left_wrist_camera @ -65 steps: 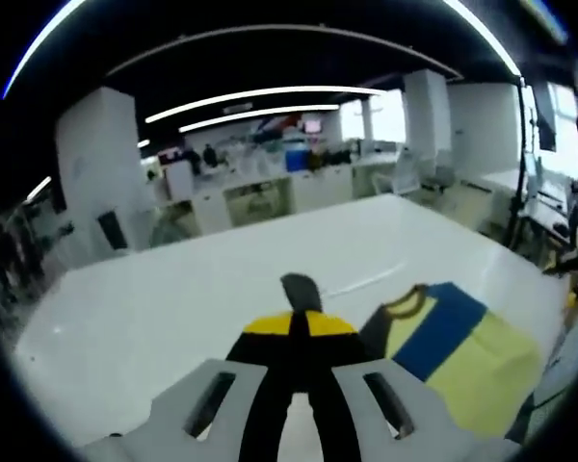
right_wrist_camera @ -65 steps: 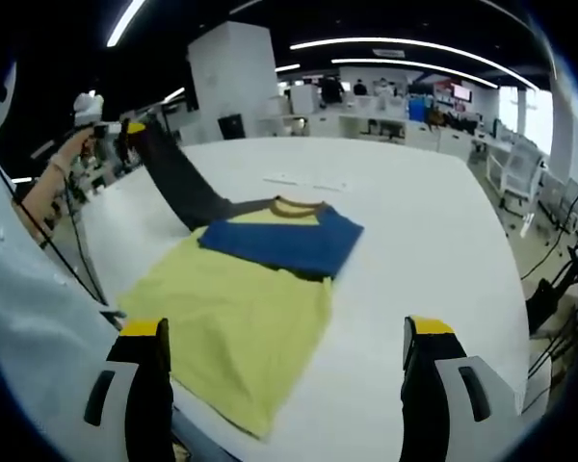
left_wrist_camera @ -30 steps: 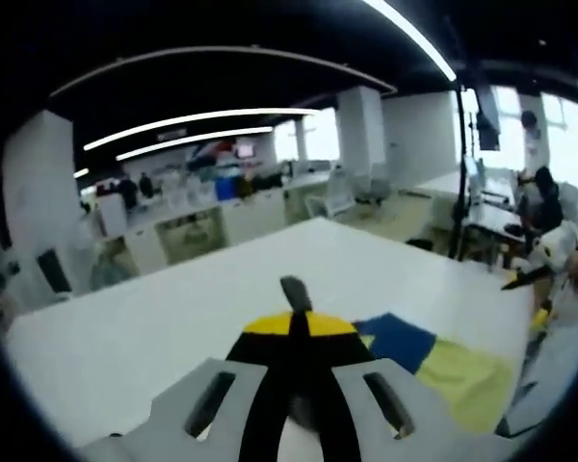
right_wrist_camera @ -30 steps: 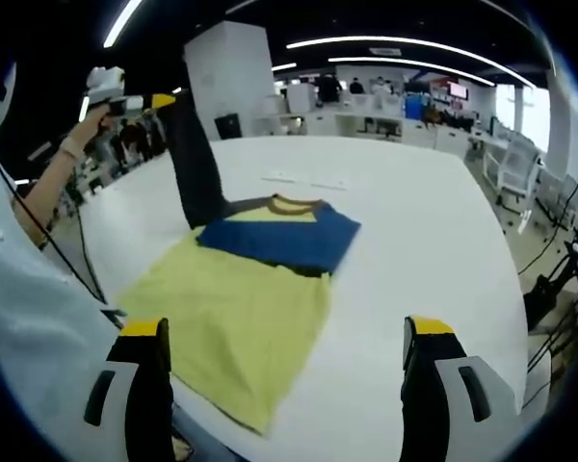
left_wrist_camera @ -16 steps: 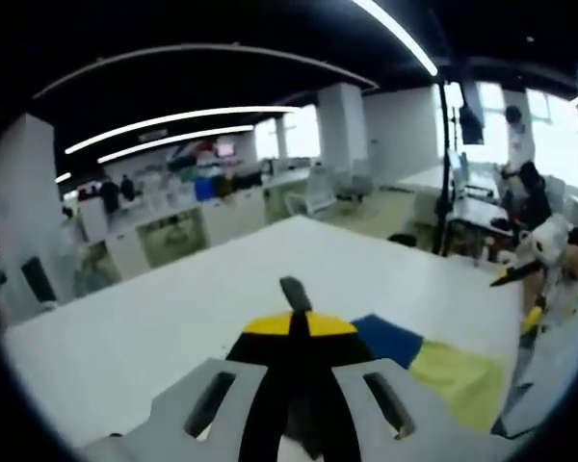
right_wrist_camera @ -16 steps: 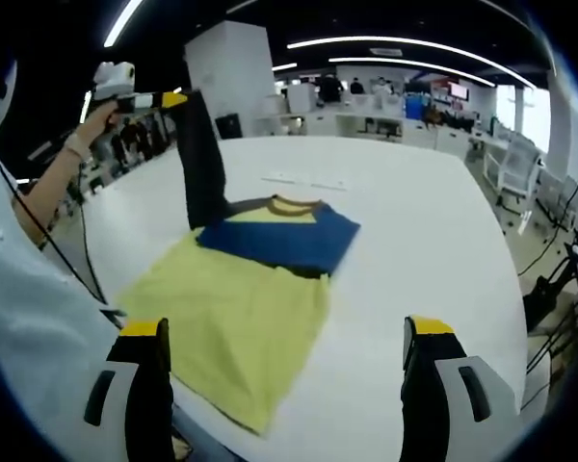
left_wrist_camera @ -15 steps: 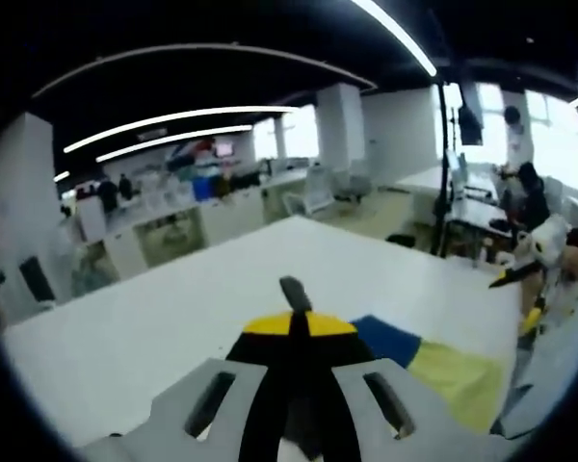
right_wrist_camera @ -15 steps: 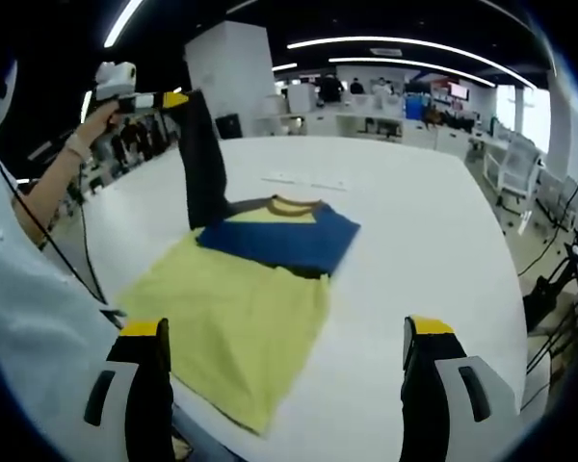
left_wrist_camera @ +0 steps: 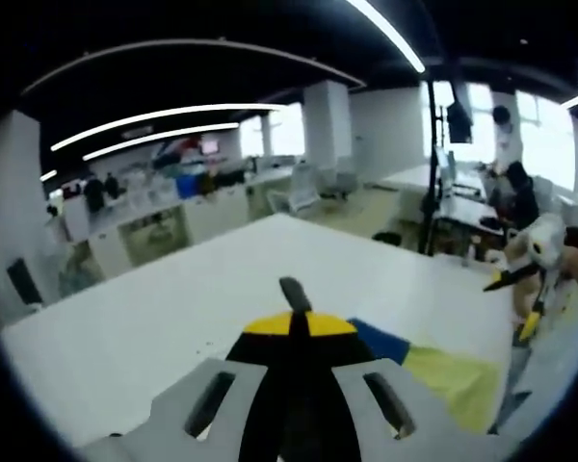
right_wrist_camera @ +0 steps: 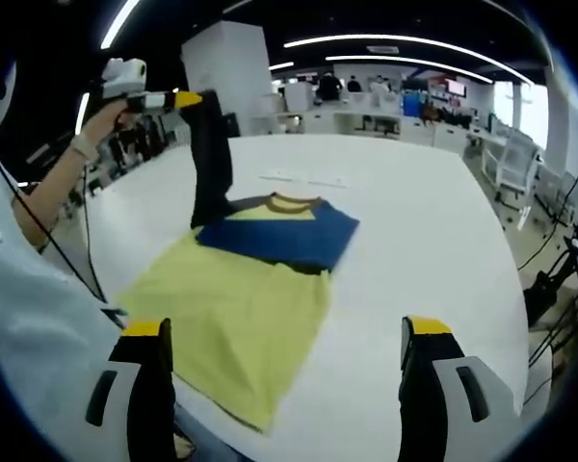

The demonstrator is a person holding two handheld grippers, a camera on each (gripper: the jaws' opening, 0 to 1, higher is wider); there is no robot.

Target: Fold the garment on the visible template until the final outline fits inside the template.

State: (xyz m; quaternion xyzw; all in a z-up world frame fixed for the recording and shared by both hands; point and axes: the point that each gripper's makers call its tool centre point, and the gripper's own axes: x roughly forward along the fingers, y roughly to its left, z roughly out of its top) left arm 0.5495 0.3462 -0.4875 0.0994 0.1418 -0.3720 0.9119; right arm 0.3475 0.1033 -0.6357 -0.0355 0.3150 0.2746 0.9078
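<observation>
- Where the white worktop (right_wrist_camera: 433, 241) spreads under both views, one garment (right_wrist_camera: 241, 298) lies on it, toward the near edge and the person's side.
- Count: one garment, two hand-held grippers, one person working; several small figures stand far back in the room, too small to tell more.
- Garment: a short-sleeved shirt, pale yellow body, a blue band across the chest, a dark collar rim with yellow inside it. One dark sleeve (right_wrist_camera: 210, 159) is pulled straight up off the worktop.
- Blue band shows a folded edge on its right side; the yellow hem reaches close to the worktop's near edge.
- Left hand-held gripper (right_wrist_camera: 188, 99), seen in the right gripper view: yellow-tipped, held high in the person's hand (right_wrist_camera: 104, 117), jaws pinched together on the raised sleeve's end.
- In the left gripper view the same gripper (left_wrist_camera: 299, 322) has its jaws closed, dark cloth caught between them; the garment's blue and yellow (left_wrist_camera: 433, 371) lies below on the worktop.
- Right hand-held gripper (right_wrist_camera: 287, 337): jaws spread wide apart, nothing between them, hanging above the garment's near end and the worktop edge.
- Two thin pale strips (right_wrist_camera: 303, 179) lie on the worktop beyond the collar; what they are I cannot tell.
</observation>
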